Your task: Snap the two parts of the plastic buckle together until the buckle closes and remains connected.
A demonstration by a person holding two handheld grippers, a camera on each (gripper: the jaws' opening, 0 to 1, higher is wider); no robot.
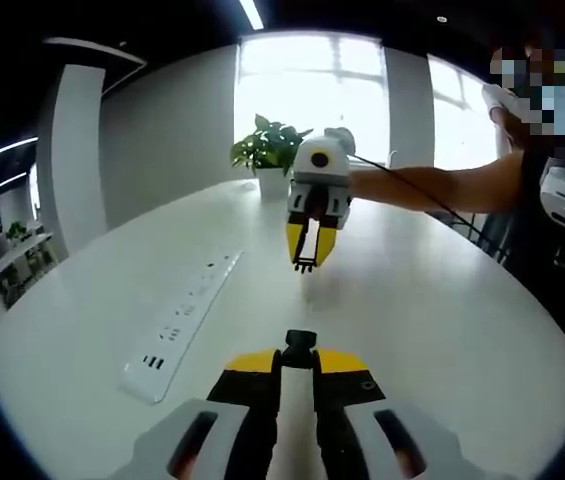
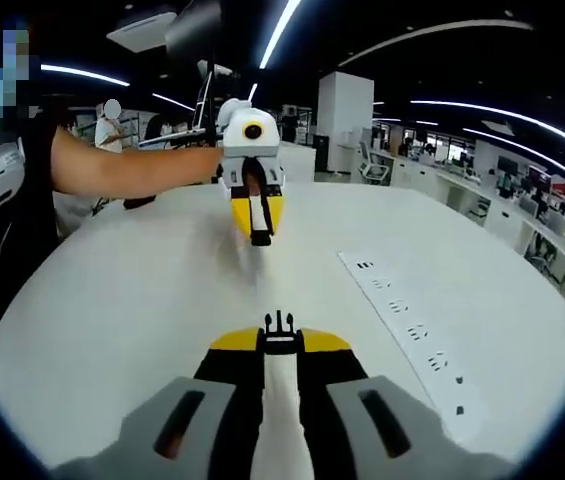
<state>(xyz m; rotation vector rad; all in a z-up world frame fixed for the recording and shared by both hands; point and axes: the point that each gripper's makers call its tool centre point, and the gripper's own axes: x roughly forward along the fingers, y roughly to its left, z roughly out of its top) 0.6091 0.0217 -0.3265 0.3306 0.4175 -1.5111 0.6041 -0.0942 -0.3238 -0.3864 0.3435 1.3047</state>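
While both claws are held above the round white desk (image 1: 442, 330), each pinches one half of the black plastic buckle. Left claw (image 1: 299, 352), nearest in the left gripper view: yellow-tipped jaws pressed together on the black socket half of the buckle (image 1: 300, 343), which protrudes just past the tips. Right claw (image 2: 280, 340), nearest in the right gripper view: jaws likewise closed on the black pronged half of the buckle (image 2: 280, 326), its prongs pointing forward. The two halves are well apart — not joined — and face each other across bare desk surface.

Further out in the left gripper view, the right claw appears tilted downward with its black part at the tips, a bare forearm (image 1: 432, 188) behind it. A long white power strip (image 1: 184, 322) lies flat on the desk to one side. At the far edge stands a green potted plant (image 1: 268, 150) before a bright window (image 1: 312, 80). Whether either claw touches the desk cannot be told.
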